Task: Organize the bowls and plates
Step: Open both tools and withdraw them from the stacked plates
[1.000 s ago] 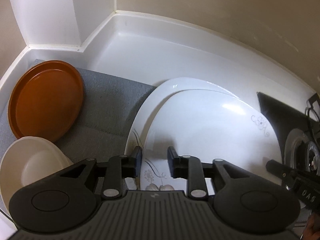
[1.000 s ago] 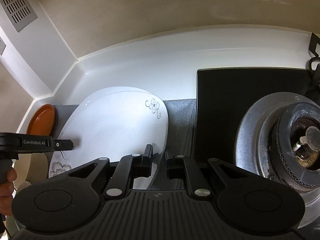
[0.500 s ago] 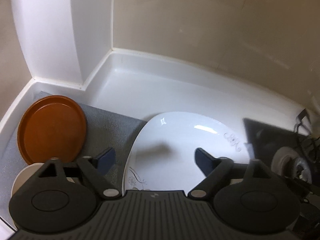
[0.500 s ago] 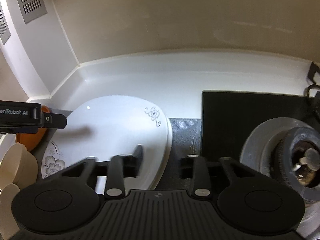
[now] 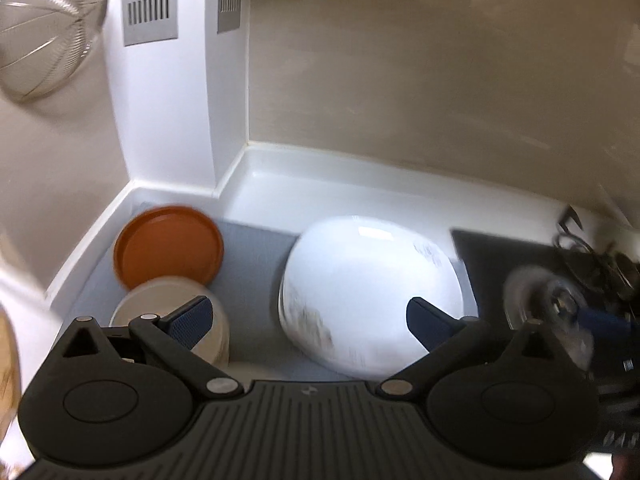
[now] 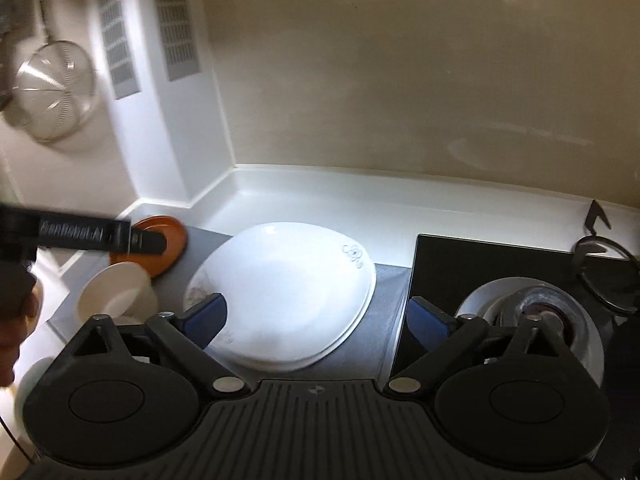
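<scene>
Two white floral plates point(image 5: 372, 292) lie stacked on the grey mat point(image 5: 252, 264); the stack also shows in the right wrist view point(image 6: 288, 296). An orange plate point(image 5: 168, 252) lies at the mat's far left corner, with a cream bowl point(image 5: 172, 312) just in front of it. My left gripper point(image 5: 308, 320) is open and empty, raised above the mat between bowl and white plates. My right gripper point(image 6: 316, 320) is open and empty, raised above the right edge of the white plates. The left gripper's body point(image 6: 80, 232) crosses the right wrist view at the left.
A black gas stove point(image 6: 480, 272) with a steel burner point(image 6: 540, 316) stands right of the mat. A metal strainer point(image 6: 56, 92) hangs on the left wall beside vent grilles point(image 5: 150, 0). White counter point(image 6: 360, 204) and wall run behind.
Both grippers opened, let go of the top white plate and pulled up and back. The plate now rests on the lower one. The left view is blurred from motion.
</scene>
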Available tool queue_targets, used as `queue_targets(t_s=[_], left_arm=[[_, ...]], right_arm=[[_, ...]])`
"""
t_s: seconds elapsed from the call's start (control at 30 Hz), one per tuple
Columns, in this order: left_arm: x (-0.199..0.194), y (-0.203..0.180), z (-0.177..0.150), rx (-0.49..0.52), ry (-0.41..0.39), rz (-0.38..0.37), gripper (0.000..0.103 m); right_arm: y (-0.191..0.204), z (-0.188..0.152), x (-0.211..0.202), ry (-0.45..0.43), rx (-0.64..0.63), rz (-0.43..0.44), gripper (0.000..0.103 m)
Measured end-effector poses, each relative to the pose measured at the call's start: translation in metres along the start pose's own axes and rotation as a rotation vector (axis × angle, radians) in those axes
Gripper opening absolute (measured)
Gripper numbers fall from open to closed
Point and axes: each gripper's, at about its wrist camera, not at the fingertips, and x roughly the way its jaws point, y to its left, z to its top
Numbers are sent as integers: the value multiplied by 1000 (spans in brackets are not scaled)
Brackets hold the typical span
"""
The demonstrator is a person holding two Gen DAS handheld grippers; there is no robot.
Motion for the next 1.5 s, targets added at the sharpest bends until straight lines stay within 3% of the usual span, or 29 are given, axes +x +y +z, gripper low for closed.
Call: queue_targets(t_s=[0.23, 0.47, 1.13, 1.5], left_arm=[[-41, 4, -44, 2, 11, 8, 103], [-62, 15, -61, 2, -13, 44, 103], [-94, 55, -65, -79, -73, 126, 103], [-97, 85, -68, -96, -56, 147, 103]], right_arm=[[30, -19, -41, -12, -95, 38, 103], [53, -28, -58, -21, -153, 71, 103], [97, -25, -56, -15, -243, 168, 103], [130, -15, -38, 8, -254, 225, 103]])
